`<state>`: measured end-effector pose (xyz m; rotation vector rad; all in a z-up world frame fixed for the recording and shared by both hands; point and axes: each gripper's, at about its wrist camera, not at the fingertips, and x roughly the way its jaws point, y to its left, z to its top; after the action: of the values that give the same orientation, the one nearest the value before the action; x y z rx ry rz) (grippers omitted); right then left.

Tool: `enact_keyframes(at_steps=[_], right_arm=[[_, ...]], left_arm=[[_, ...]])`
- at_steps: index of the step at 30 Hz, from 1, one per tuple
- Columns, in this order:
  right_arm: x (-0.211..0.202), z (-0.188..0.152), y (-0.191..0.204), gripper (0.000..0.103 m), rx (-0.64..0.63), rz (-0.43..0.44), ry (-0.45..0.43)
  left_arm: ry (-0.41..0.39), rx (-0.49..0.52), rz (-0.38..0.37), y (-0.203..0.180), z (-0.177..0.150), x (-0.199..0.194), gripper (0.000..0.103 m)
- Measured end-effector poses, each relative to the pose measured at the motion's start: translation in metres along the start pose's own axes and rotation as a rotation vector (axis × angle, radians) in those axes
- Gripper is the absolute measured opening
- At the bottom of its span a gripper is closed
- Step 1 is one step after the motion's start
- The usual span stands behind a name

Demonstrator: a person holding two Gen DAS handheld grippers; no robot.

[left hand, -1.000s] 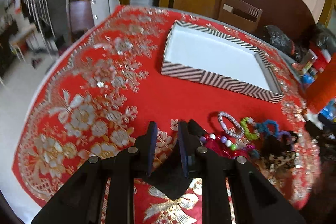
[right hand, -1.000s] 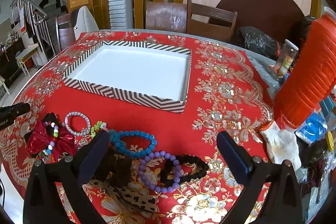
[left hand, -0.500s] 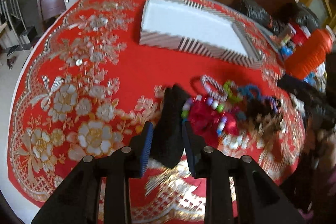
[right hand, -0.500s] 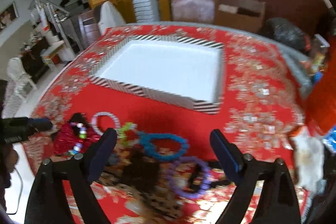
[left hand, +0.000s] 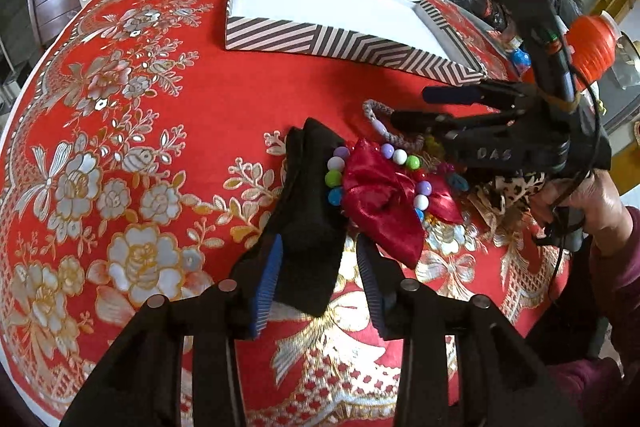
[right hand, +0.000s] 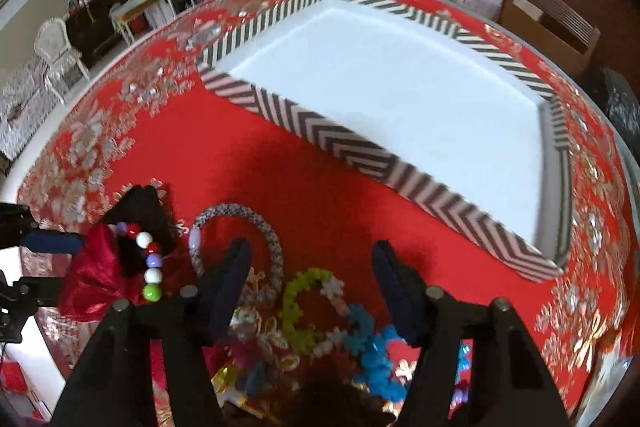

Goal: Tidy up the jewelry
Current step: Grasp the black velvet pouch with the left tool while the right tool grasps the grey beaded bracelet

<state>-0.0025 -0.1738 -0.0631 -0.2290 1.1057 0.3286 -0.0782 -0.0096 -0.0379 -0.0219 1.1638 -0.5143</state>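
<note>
Since a second ago the right gripper [right hand: 312, 287] has swung over from the purple and black bands to hang above the grey beaded bracelet [right hand: 256, 223] and the green flower bracelet [right hand: 300, 303]; its jaws are closing, touching neither. On the left, the left gripper [left hand: 318, 285] has dropped lower and its jaws are opening around the end of a black cloth piece [left hand: 310, 211], the left pad against the cloth and the right pad clear of it. Just right of that lies the red satin bow [left hand: 380, 195] ringed by a coloured bead bracelet [left hand: 334, 179]. Beyond, on the red flowered tablecloth [left hand: 132, 131], sits the striped tray [left hand: 352, 47], its white floor bare.
</note>
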Motion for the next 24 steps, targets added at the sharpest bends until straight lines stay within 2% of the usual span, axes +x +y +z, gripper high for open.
enact_keyframes(at_steps=[6,8,10,12,14,17,21,24], right_arm=[[0.007,0.001,0.007,0.049,-0.033,-0.010,-0.026],[0.006,0.001,0.010,0.038,-0.040,-0.009,-0.036],[0.006,0.001,0.012,0.019,-0.049,-0.014,-0.041],[0.006,0.000,0.012,0.011,-0.051,-0.025,-0.043],[0.003,-0.001,0.008,0.008,-0.033,-0.015,-0.048],[-0.003,-0.003,0.003,0.008,-0.013,-0.012,-0.065],[-0.012,-0.003,0.001,0.008,-0.009,-0.011,-0.089],[-0.023,-0.003,0.000,0.007,-0.003,-0.004,-0.118]], left_arm=[[-0.024,0.072,0.105,-0.010,0.002,0.005,0.036],[-0.027,0.094,0.112,-0.012,0.002,0.003,0.036],[-0.036,0.104,0.103,-0.012,0.003,0.000,0.036],[-0.022,0.122,0.092,-0.010,0.003,0.002,0.037],[0.001,0.129,0.091,-0.009,0.004,0.008,0.040],[-0.007,0.146,0.102,-0.011,0.004,0.010,0.044],[0.005,0.134,0.133,-0.009,0.004,0.022,0.043],[-0.014,0.106,0.109,-0.005,0.003,0.021,0.031]])
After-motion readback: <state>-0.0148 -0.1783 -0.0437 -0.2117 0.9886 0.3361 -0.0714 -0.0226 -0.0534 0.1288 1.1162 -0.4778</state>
